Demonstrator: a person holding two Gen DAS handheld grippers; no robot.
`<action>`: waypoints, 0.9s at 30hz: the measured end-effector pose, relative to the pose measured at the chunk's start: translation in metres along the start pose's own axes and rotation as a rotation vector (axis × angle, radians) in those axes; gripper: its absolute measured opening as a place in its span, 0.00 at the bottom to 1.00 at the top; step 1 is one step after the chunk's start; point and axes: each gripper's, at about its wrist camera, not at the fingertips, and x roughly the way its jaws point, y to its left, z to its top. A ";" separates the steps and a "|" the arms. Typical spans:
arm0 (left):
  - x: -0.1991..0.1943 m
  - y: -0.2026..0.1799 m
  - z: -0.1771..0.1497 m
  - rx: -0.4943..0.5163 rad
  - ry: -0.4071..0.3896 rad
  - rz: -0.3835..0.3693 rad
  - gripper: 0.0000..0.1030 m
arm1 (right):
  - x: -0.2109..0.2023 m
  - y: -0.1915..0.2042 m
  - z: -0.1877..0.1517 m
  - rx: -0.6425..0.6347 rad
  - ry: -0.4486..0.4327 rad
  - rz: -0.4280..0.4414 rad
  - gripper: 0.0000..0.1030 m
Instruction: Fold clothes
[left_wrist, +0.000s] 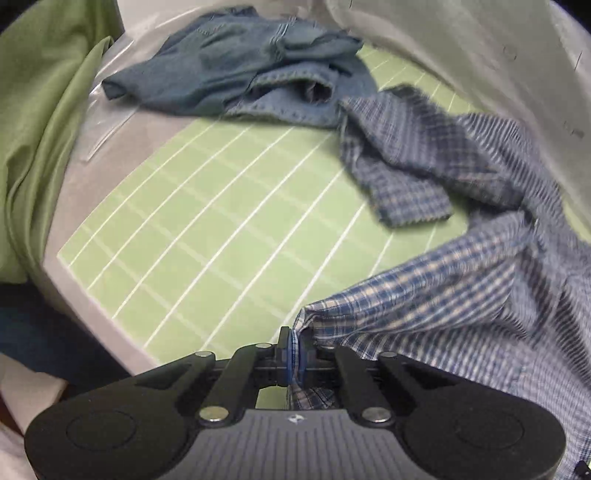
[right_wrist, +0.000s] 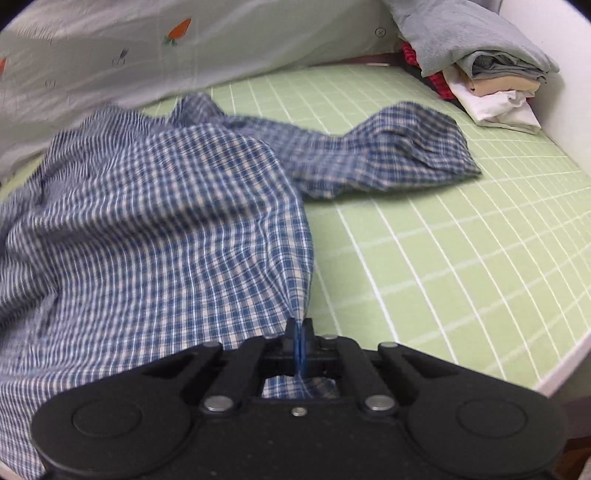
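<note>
Both grippers, left (left_wrist: 294, 352) and right (right_wrist: 300, 345), have jaws clenched on the checked shirt (right_wrist: 155, 221), stretched over the green gridded surface (right_wrist: 461, 258).

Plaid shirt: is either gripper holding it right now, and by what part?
Both. The left gripper is shut on the plaid shirt at a hem corner; the right gripper pinches another edge corner.

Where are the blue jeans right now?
In the left wrist view, the crumpled jeans lie at the far end of the green grid mat, just left of the plaid shirt's sleeve.
</note>
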 end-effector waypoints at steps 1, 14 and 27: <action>0.000 -0.001 -0.002 0.014 0.004 0.010 0.17 | 0.000 0.001 -0.005 0.001 0.016 -0.001 0.02; -0.039 -0.102 0.046 0.096 -0.198 -0.135 0.84 | -0.007 0.013 0.069 -0.057 -0.150 0.060 0.99; 0.013 -0.201 0.151 0.299 -0.218 -0.132 0.85 | 0.066 0.112 0.210 -0.166 -0.236 0.208 0.99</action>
